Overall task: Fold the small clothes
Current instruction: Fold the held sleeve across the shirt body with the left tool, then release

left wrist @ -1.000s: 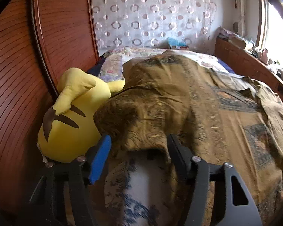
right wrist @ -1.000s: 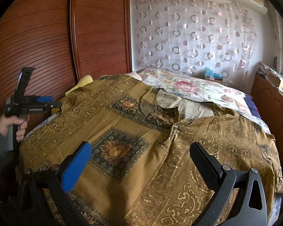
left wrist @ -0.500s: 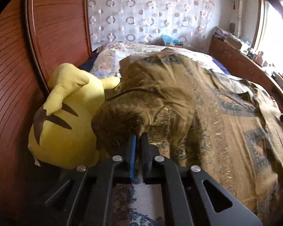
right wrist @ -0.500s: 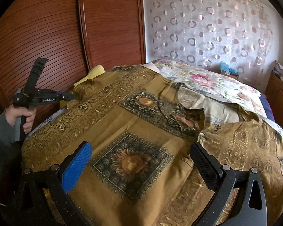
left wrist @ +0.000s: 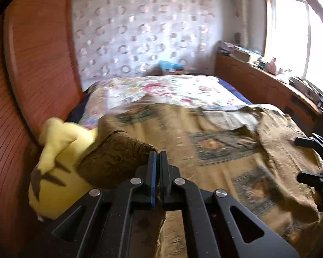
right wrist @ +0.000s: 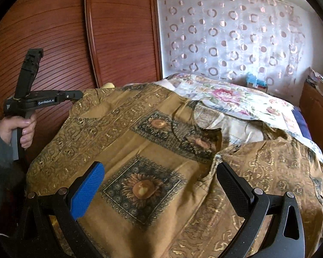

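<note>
Pinching the sleeve edge of the brown patterned shirt between pressed-together jaws of the left gripper, likely for folding inward; holding the right gripper spread above the shirt, lying ahead across the floral bed, beside the yellow plush toy.

**Two wrist fisheyes over one bed**

The left wrist view sits just behind its own hand-held gripper, low and close at the bed's left edge, angled down along the brown patterned shirt towards the circle-print curtain. The right wrist view looks from the near edge, angled down over the same shirt towards that curtain. Both share shirt, bed and curtain, and each catches the other: the left hand-held gripper appears at the right view's left side.
</note>
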Tool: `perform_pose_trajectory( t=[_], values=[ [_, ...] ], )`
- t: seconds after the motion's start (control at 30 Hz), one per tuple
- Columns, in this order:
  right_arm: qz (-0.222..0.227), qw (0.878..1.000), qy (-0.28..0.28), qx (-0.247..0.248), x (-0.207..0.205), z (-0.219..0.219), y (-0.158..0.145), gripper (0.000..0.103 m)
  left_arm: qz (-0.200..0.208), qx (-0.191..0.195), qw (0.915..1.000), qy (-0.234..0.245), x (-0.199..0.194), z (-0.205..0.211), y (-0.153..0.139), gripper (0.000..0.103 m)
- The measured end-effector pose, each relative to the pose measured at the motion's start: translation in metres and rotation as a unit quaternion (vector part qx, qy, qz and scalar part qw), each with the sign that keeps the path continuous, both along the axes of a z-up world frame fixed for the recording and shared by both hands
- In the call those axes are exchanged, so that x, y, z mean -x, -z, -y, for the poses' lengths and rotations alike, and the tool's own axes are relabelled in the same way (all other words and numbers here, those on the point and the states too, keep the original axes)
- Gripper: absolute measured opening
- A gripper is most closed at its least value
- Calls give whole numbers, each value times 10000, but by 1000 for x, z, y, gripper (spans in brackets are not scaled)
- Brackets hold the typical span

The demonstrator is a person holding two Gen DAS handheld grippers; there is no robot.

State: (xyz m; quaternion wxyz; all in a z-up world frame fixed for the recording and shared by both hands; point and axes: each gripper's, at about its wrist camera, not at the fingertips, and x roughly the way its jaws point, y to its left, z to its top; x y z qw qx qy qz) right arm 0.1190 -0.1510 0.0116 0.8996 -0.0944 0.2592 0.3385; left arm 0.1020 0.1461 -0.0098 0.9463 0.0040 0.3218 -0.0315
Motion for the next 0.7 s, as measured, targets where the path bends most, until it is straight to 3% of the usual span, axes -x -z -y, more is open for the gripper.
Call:
perform_pose_trajectory(
  t=[0.17, 0.33, 0.43, 0.47, 0.5, 0.6, 0.7],
  values=[
    [2, 9999, 111, -74, 3, 4, 4, 103, -140, 68, 9989, 444, 0, 36, 10, 3],
    [-77, 9998, 192, -54, 5, 3, 11, 103, -231, 171, 9976, 627, 11, 41, 15, 3],
    [-147, 9997, 198, -40, 2, 1, 13, 103, -107, 84, 9983, 566, 21, 41, 10, 22],
    [-154, 9997, 192, -34, 3, -1, 14, 103, -31, 35, 9987, 502, 24, 38, 8, 38],
    [-151, 9997, 187, -25, 3, -3, 14, 103, 27, 25, 9990, 452, 26, 37, 6, 47],
    [-126, 9998, 141, 22, 3, -10, 14, 103, 26, 79, 9998, 161, 23, 15, 6, 59],
    [-90, 9999, 66, 100, 0, -22, 11, 103, -110, 148, 9996, -222, 14, -5, 16, 59]
  ],
)
